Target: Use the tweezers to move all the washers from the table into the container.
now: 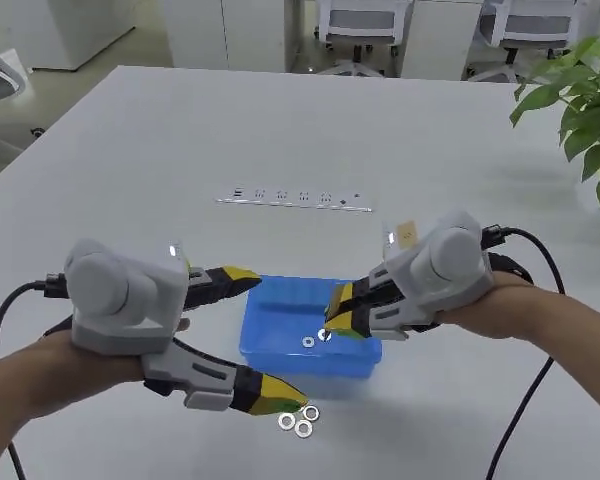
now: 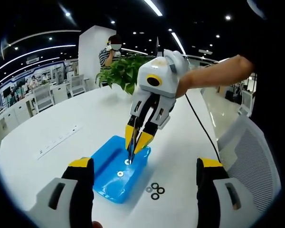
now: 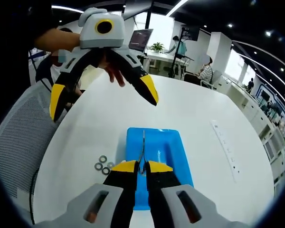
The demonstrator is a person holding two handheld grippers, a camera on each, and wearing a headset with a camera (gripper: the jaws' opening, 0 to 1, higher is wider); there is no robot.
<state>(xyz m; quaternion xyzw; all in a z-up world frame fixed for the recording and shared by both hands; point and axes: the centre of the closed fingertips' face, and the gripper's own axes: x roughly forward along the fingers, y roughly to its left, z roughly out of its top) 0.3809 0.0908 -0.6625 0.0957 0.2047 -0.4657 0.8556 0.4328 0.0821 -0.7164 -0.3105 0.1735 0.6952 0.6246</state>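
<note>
A blue container [image 1: 280,300] [image 2: 107,166] [image 3: 166,142] lies on the white table in front of me. My right gripper [image 1: 335,310] [image 2: 138,137] [image 3: 141,166] is shut on thin metal tweezers [image 2: 131,149] [image 3: 143,147], whose tips reach down into the container by a washer [image 1: 325,335] [image 2: 127,162]. Another washer [image 1: 308,342] [image 2: 119,174] lies flat on the container floor. Three washers [image 1: 300,420] [image 2: 154,191] [image 3: 103,165] sit together on the table just beside the container's near corner. My left gripper [image 1: 280,338] [image 3: 104,95] stands open and holds nothing, its jaws spread wide at the container's left side.
A white power strip [image 1: 295,197] [image 2: 57,141] [image 3: 225,147] lies further back on the table. A green plant [image 1: 585,90] [image 2: 121,71] stands at the far right edge. Black cables trail from both grippers. Office chairs stand beyond the table.
</note>
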